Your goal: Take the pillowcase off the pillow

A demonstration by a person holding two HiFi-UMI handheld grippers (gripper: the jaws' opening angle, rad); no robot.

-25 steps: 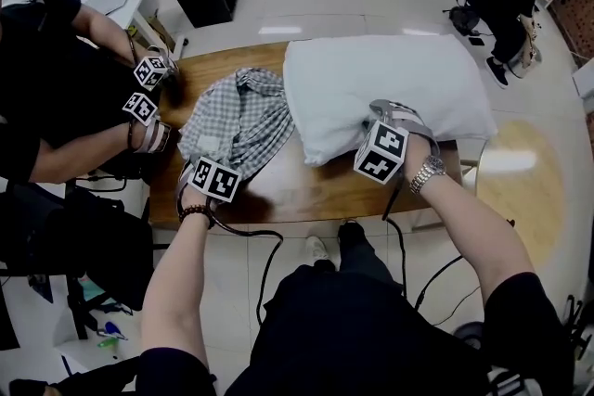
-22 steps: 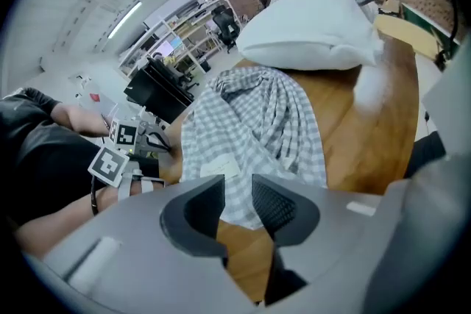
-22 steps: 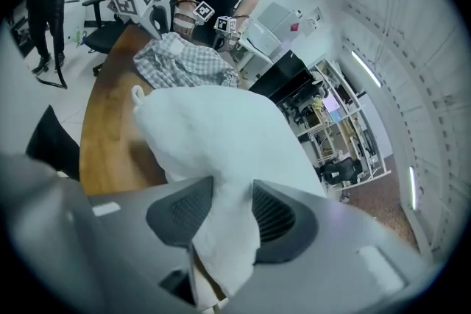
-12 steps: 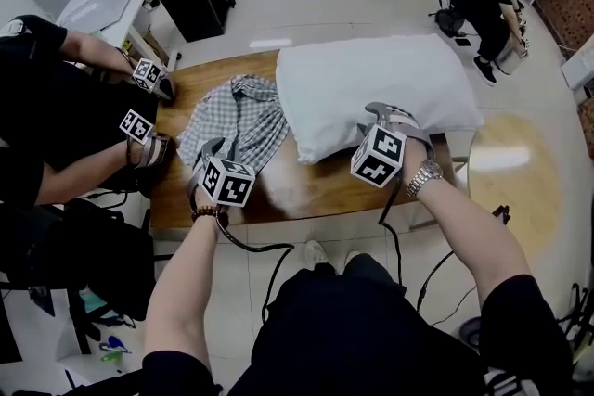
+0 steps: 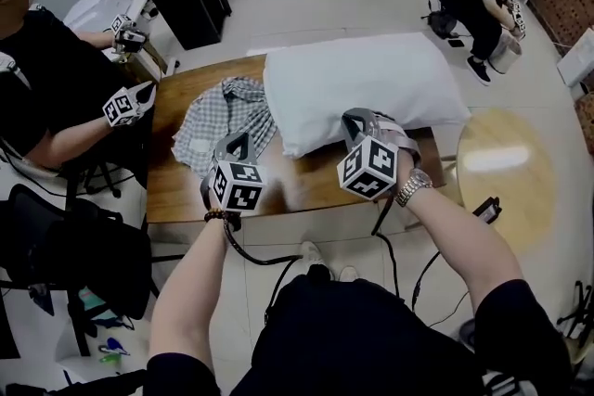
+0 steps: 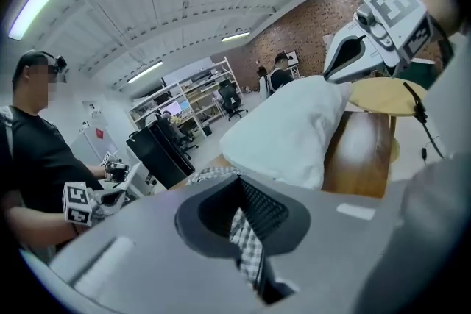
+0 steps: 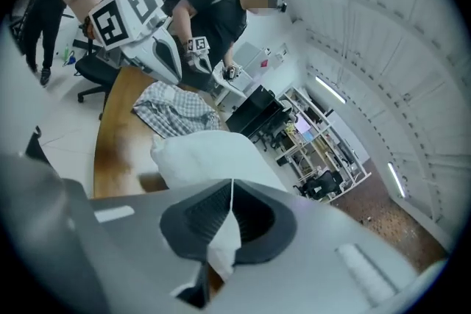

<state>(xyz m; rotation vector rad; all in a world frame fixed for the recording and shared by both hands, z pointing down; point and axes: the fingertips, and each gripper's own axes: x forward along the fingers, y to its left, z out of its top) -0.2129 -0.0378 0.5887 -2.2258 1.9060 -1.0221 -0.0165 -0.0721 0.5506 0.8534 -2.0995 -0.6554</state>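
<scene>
The left gripper [image 6: 240,180] has just closed its jaws on the checked pillowcase [image 5: 223,116]. The right gripper [image 7: 232,184], also just closed, pinches the white pillow [image 5: 362,88] beside it on the wooden table [image 5: 186,190].

Left gripper [image 5: 237,142]: jaws just closed — pinching checked pillowcase [image 6: 249,252]
Right gripper [image 5: 360,119]: jaws just closed — pinching white pillow [image 7: 221,239]
</scene>
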